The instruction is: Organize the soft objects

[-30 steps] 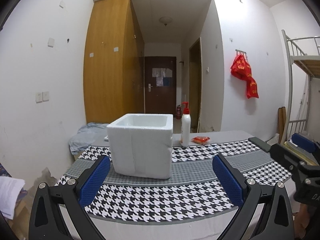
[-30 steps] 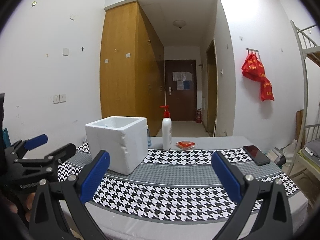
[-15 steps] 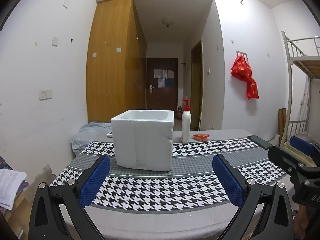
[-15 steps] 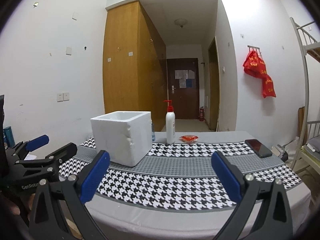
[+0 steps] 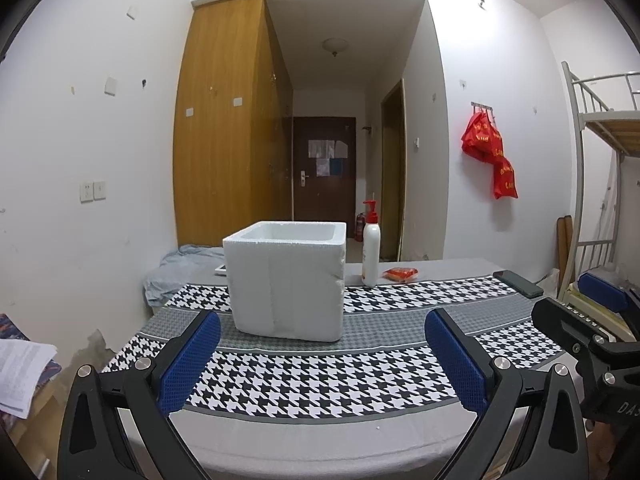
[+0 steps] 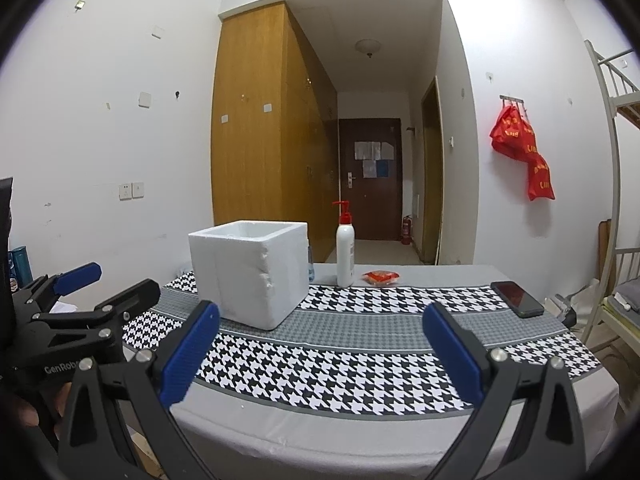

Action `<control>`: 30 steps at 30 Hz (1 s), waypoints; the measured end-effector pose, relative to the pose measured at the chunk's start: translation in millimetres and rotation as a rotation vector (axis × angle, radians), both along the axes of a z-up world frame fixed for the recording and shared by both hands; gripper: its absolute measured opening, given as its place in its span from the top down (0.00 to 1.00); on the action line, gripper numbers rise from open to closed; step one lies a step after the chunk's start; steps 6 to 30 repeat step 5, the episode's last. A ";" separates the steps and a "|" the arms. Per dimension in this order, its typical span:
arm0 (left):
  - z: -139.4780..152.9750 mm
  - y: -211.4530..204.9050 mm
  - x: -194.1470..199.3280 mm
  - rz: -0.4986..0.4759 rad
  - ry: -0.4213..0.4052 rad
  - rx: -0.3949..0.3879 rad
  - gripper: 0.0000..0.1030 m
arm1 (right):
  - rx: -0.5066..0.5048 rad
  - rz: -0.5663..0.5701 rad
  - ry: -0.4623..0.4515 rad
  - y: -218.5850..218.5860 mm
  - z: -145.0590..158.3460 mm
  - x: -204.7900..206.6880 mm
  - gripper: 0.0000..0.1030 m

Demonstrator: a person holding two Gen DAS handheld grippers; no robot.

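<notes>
**Both tongs backing off above the near edge of the table**

Pulling back and lower than a second ago, both my cameras are now showing more of the table's plain grey near edge, and the foam box is sitting further away in each view.

I am holding my left gripper [image 5: 322, 354] over the near edge of the table [image 5: 320, 436], its blue pads spread wide with nothing between them. My right gripper [image 6: 320, 350] is hanging beside it in the same way, pads wide apart and empty.

A black-and-white houndstooth cloth [image 5: 320, 376] with a grey band is covering the table. The white foam box [image 5: 286, 280] is standing upright on that grey band, open at the top; from here I cannot see inside it. Behind it, a white pump bottle [image 5: 371, 250] with a red head is standing on the plain grey strip, and a small red packet [image 5: 401, 274] is lying just beside the bottle. A dark phone [image 6: 517, 298] is lying flat near the right-hand end of the cloth.

Around us, white walls are closing in a tall wooden wardrobe [image 5: 224, 128], a dark door [image 5: 324, 184] at the end of the corridor, red bags [image 5: 490, 152] hanging from a wall hook, and a metal bunk frame [image 5: 588, 152] on the right. A crumpled bluish cloth [image 5: 180, 268] is lying past the table's left end.
</notes>
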State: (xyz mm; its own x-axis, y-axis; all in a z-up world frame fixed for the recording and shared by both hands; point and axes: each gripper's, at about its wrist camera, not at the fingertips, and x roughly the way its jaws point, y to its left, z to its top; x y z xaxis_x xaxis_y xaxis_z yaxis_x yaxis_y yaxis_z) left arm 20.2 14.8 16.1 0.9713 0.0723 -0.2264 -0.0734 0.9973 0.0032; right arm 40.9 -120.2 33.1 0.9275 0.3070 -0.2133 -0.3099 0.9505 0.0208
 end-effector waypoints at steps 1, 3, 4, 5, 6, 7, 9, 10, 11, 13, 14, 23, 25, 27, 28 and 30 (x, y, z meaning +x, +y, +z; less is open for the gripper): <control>-0.5 0.3 0.1 0.001 0.001 0.000 0.01 | 0.000 0.001 0.002 -0.1 -0.3 0.6 0.01; -1.4 0.4 -0.4 -0.002 0.000 -0.001 0.01 | 0.002 -0.001 0.003 -0.2 -1.0 1.1 0.01; -1.5 1.0 -0.8 -0.002 -0.001 -0.002 0.01 | 0.002 0.002 0.005 -0.1 -0.9 1.6 0.01; -1.6 1.4 -1.3 -0.001 -0.003 -0.002 0.01 | 0.003 0.002 0.008 0.1 -1.2 2.1 0.01; -1.6 1.4 -1.3 -0.001 -0.003 -0.002 0.01 | 0.003 0.002 0.008 0.1 -1.2 2.1 0.01; -1.6 1.4 -1.3 -0.001 -0.003 -0.002 0.01 | 0.003 0.002 0.008 0.1 -1.2 2.1 0.01; -1.6 1.4 -1.3 -0.001 -0.003 -0.002 0.01 | 0.003 0.002 0.008 0.1 -1.2 2.1 0.01; -1.6 1.4 -1.3 -0.001 -0.003 -0.002 0.01 | 0.003 0.002 0.008 0.1 -1.2 2.1 0.01; -1.6 1.4 -1.3 -0.001 -0.003 -0.002 0.01 | 0.003 0.002 0.008 0.1 -1.2 2.1 0.01; -1.6 1.4 -1.3 -0.001 -0.003 -0.002 0.01 | 0.003 0.002 0.008 0.1 -1.2 2.1 0.01; -1.6 1.4 -1.3 -0.001 -0.003 -0.002 0.01 | 0.003 0.002 0.008 0.1 -1.2 2.1 0.01; -1.6 1.4 -1.3 -0.001 -0.003 -0.002 0.01 | 0.003 0.002 0.008 0.1 -1.2 2.1 0.01; -1.6 1.4 -1.3 -0.001 -0.003 -0.002 0.01 | 0.003 0.002 0.008 0.1 -1.2 2.1 0.01; -1.6 1.4 -1.3 -0.001 -0.003 -0.002 0.01 | 0.003 0.002 0.008 0.1 -1.2 2.1 0.01; -1.6 1.4 -1.3 -0.001 -0.003 -0.002 0.01 | 0.003 0.002 0.008 0.1 -1.2 2.1 0.01; -1.6 1.4 -1.3 -0.001 -0.003 -0.002 0.01 | 0.003 0.002 0.008 0.1 -1.2 2.1 0.01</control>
